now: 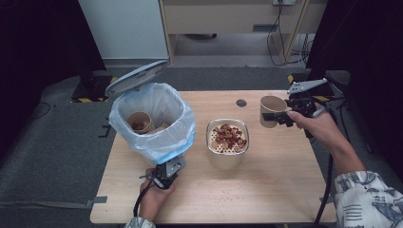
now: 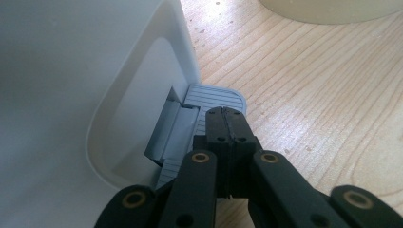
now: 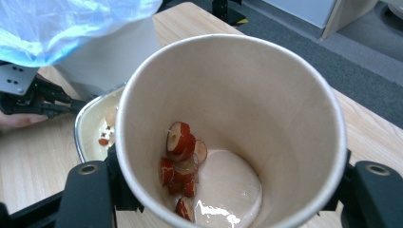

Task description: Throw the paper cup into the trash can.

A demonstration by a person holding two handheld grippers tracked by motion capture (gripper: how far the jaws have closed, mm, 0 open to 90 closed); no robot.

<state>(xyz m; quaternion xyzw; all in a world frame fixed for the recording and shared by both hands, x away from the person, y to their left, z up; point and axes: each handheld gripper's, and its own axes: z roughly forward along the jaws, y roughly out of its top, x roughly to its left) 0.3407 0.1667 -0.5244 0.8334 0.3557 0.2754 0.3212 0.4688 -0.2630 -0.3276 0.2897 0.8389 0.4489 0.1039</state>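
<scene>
So far we press the left tool [image 2: 227, 124], shut, on the grey pedal [image 2: 214, 97] of the white bin [image 1: 151, 124]; right of it, our right tool [image 1: 284, 115] grips a brown paper cup [image 1: 271, 110] with date slices left.

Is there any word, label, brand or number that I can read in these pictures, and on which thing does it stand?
None can be read.
Paper cup: plain, no print visible.
White bin and its pedal: only ridges, no lettering.
Bowl: no label visible.
Yellow-black striped marks on the floor: a pattern, no words.
</scene>
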